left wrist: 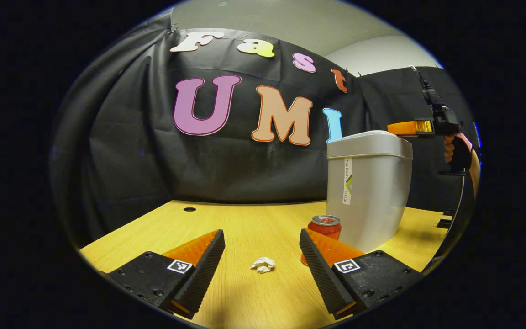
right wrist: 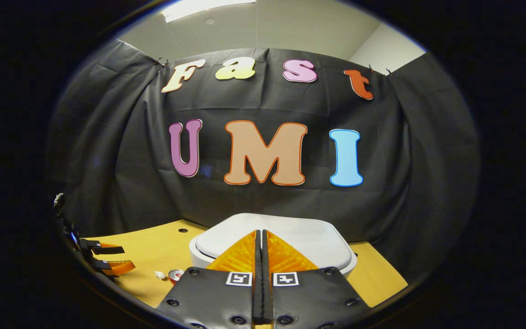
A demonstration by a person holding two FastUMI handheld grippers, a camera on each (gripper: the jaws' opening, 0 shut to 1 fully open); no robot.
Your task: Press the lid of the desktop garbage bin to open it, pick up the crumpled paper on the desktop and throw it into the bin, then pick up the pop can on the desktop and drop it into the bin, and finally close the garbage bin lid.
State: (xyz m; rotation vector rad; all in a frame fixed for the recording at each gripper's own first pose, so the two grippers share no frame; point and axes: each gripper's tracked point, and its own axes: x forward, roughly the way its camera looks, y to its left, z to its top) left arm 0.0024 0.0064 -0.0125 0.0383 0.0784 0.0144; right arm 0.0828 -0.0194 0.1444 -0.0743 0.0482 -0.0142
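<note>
Left hand-held gripper point(left wrist: 262, 244) low over the pale wooden surface point(left wrist: 254, 219), jaws spread wide, nothing held. Small crumpled white paper point(left wrist: 263, 264) flat on the surface between the two fingers, touching neither. Red pop can point(left wrist: 325, 227) upright at about 1 o'clock from the paper, partly hidden behind the right-side finger, just beside the foot of the tall grey plastic garbage bin point(left wrist: 367, 192). Bin lid point(left wrist: 369, 142) down. Right hand-held gripper point(right wrist: 261, 242) closed finger to finger with nothing between, poised over the flat grey lid point(right wrist: 308, 240); contact with the lid impossible to tell. Same gripper seen from the left gripper view at 3 o'clock, level with the lid, gripped by a hand point(left wrist: 455, 150).
</note>
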